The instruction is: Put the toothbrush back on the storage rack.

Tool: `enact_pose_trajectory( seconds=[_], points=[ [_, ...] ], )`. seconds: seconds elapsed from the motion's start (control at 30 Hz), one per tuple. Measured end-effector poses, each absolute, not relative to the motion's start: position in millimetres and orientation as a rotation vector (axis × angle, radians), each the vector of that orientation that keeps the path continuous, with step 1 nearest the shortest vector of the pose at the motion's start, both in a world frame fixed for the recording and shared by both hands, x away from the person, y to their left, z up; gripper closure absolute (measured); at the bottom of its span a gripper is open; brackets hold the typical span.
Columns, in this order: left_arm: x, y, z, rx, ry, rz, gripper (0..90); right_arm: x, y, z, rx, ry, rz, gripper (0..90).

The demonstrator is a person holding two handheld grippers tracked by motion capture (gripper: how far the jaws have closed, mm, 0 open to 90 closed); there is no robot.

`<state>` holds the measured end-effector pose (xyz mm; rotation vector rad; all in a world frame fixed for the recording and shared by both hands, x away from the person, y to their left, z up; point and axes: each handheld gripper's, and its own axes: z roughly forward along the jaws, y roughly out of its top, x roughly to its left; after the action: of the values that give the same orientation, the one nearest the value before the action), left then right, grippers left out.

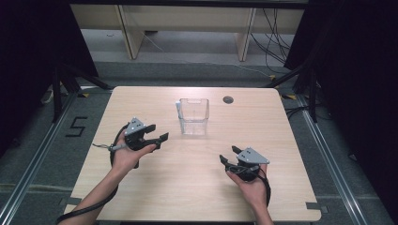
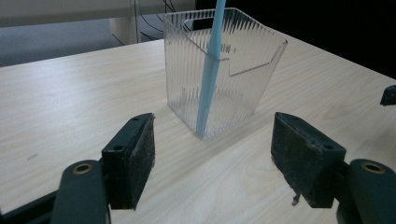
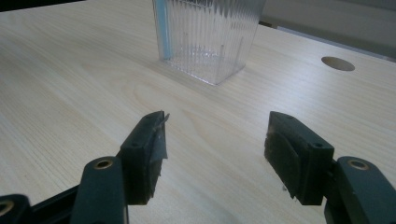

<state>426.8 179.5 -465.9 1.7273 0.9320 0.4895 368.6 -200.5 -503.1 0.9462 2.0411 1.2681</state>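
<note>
A clear ribbed plastic container [image 1: 193, 117] stands upright at the middle of the table, and a light blue stick [image 1: 178, 108] leans in its left corner. My left gripper [image 1: 157, 131] hovers left of the container, pointing at it, open with nothing between its jaws. In the left gripper view the container [image 2: 247, 51] and the blue stick [image 2: 210, 70] sit just beyond the open left gripper [image 2: 212, 154]. My right gripper [image 1: 228, 154] is nearer the front right, open and holding nothing. In the right gripper view the container [image 3: 205, 37] is farther off beyond the open right gripper [image 3: 215, 154].
The wooden table [image 1: 155, 187] has a round cable hole [image 1: 228, 99] behind the container to the right, also the cable hole [image 3: 337, 63] in the right gripper view. Desk legs and cables stand on the floor beyond the far edge.
</note>
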Motion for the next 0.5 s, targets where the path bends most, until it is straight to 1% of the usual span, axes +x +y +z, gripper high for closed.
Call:
enact_pose_trajectory(
  seconds=[0.03, 0.07, 0.1, 0.13, 0.17, 0.2, 0.23, 0.37, 0.5],
  points=[
    [425.7, 182.6, -467.6, 1.736, 0.923, 0.516, 30.3, 367.4, -200.2, -502.8, 0.961, 2.047, 1.269, 39.2],
    [421.0, 183.1, -469.8, 1.723, 0.957, 0.483, 30.3, 368.1, -200.9, -502.6, 0.94, 2.035, 1.26, 39.2],
    [442.2, 208.2, -460.0, 1.943, 0.586, 0.827, 30.3, 368.6, -200.2, -503.4, 0.939, 2.018, 1.272, 39.1],
    [439.9, 208.8, -462.2, 1.943, 0.551, 0.781, 30.3, 368.5, -200.5, -502.9, 0.939, 2.02, 1.27, 39.1],
    [438.3, 212.0, -461.9, 1.98, 0.511, 0.773, 30.3, 368.6, -200.7, -502.9, 0.938, 2.019, 1.268, 39.1],
    [436.5, 214.6, -464.1, 1.972, 0.507, 0.78, 30.3, 368.1, -201.0, -502.3, 0.944, 2.027, 1.268, 39.1],
    [408.8, 196.0, -479.5, 1.712, 0.953, 0.5, 30.2, 368.4, -200.1, -503.2, 0.95, 2.017, 1.279, 39.1],
    [398.6, 204.6, -491.4, 1.694, 0.96, 0.499, 30.1, 368.0, -200.4, -503.2, 0.957, 2.028, 1.28, 39.0],
    [387.9, 214.6, -503.4, 1.697, 0.959, 0.542, 30.0, 367.9, -201.0, -502.4, 0.94, 2.032, 1.262, 38.9]
  ],
)
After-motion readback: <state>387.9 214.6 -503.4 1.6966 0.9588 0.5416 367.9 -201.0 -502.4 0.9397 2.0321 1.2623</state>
